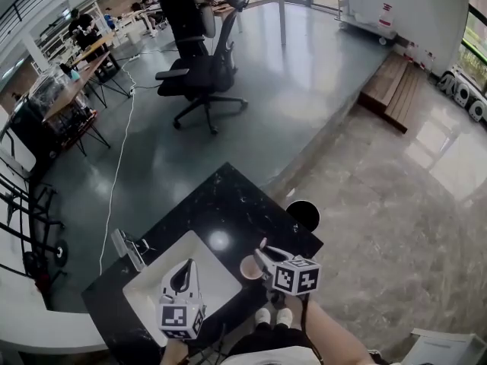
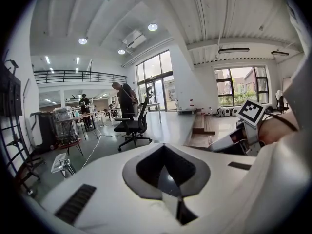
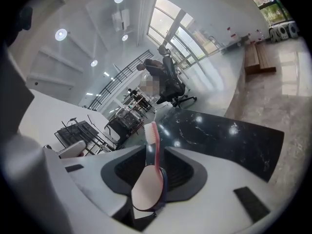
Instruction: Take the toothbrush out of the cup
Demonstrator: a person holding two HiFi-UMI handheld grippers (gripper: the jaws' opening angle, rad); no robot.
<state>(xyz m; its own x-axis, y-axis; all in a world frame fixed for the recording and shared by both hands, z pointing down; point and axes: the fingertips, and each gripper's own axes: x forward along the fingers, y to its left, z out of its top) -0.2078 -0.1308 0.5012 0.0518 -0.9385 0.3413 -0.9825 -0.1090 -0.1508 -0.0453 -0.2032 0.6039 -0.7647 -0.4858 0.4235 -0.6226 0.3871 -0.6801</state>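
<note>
Right claw [image 3: 155, 152]: jaws spread, with the red-and-blue toothbrush [image 3: 150, 172] lying lengthwise in the gap between them. Its broad pale end is nearest the camera, its bristle head reaches past the tips, and a dark gap shows along its left side. Left claw [image 2: 164, 150]: jaws pressed together, nothing between. Just left of the right claw's tips, the cup [image 1: 249, 267] stands upright on the black counter [image 1: 228, 204] without the toothbrush, and a white basin [image 1: 222, 281] lies beneath the left claw. Well beyond both claws, a black office chair [image 1: 199, 74] stands on the grey floor [image 1: 304, 90], with a person [image 1: 181, 10] behind it.
</note>
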